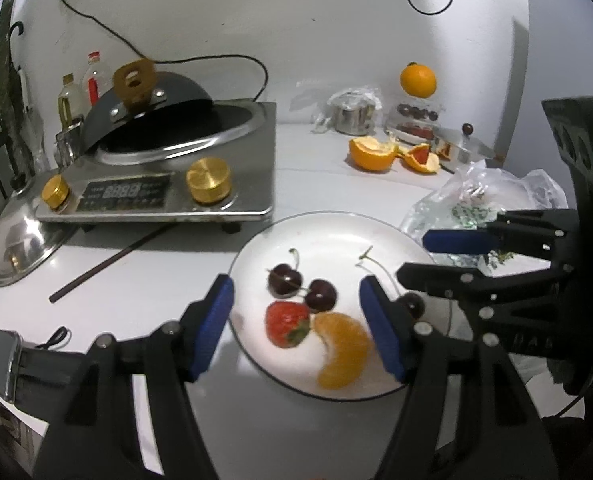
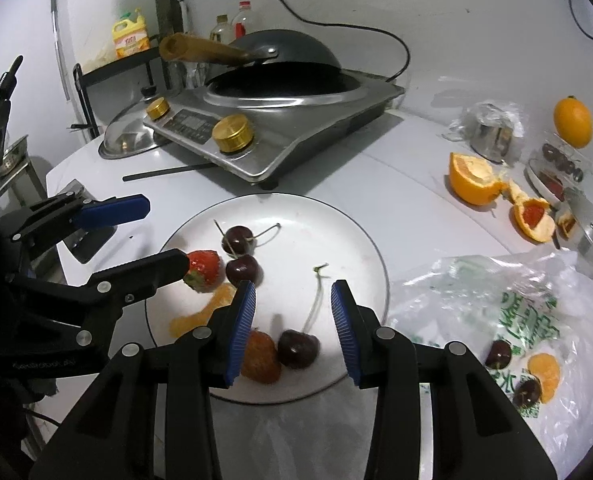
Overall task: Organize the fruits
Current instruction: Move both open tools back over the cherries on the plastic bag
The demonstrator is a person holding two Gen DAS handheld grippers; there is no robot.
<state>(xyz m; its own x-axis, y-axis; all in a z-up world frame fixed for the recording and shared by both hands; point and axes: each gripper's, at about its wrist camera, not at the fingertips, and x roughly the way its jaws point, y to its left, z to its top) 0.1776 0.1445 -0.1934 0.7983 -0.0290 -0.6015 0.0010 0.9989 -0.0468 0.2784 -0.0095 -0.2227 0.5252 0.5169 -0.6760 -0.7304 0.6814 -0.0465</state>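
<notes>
Both grippers, left gripper [image 1: 296,330] and right gripper [image 2: 292,330], hover parted and empty over the plate [image 1: 336,232]; the orange segment [image 1: 342,354] (crescent-shaped) runs top to bottom, lower centre.

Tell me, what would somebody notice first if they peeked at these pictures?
Probably the white plate in the middle, with cherries, strawberries and an orange slice on it. Two blue-tipped grippers hang over it, the left gripper and the right gripper, both open and empty. Behind stands a silver cooker with a black wok.
</notes>
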